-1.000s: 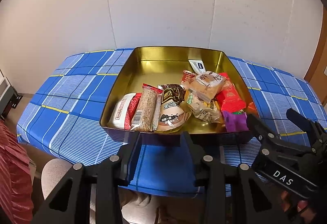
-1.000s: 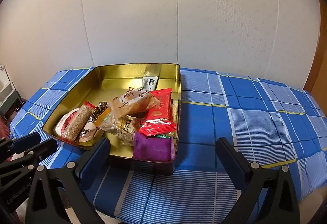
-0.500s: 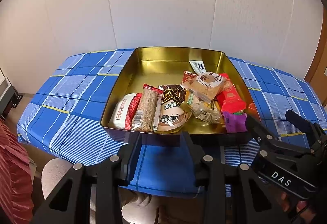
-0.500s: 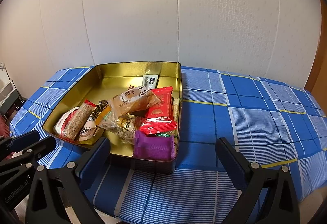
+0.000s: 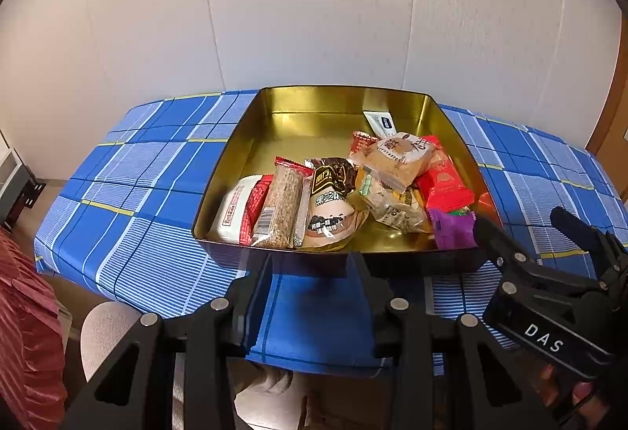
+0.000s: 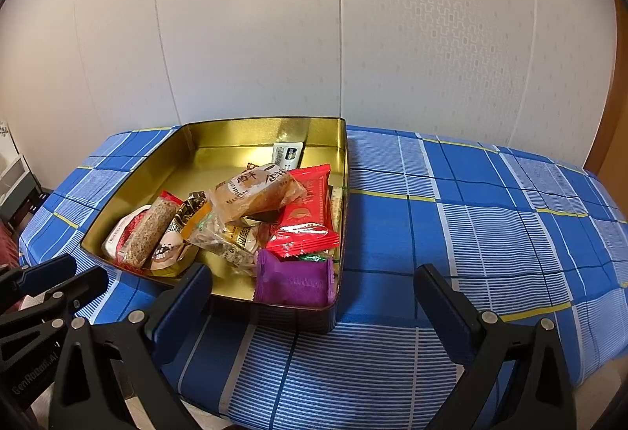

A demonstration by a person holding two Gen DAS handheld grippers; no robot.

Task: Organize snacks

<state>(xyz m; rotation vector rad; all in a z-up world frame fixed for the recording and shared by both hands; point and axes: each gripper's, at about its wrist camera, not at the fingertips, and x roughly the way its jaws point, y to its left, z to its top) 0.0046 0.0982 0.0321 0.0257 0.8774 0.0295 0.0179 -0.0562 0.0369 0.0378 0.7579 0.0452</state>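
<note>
Snacks piled in gold tin, beyond both jaws; left gripper half-open, right gripper wide, both empty.

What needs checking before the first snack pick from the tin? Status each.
1. Left gripper empty, jaws apart: ok.
2. Right gripper empty, jaws wide: ok.
3. Gold tin flat on the blue plaid cloth: ok.
4. Purple packet on top at the near corner, uncovered: ok.
5. Snacks separable: not ok, several overlap.
6. Destination for sorted snacks: cannot tell.
</note>
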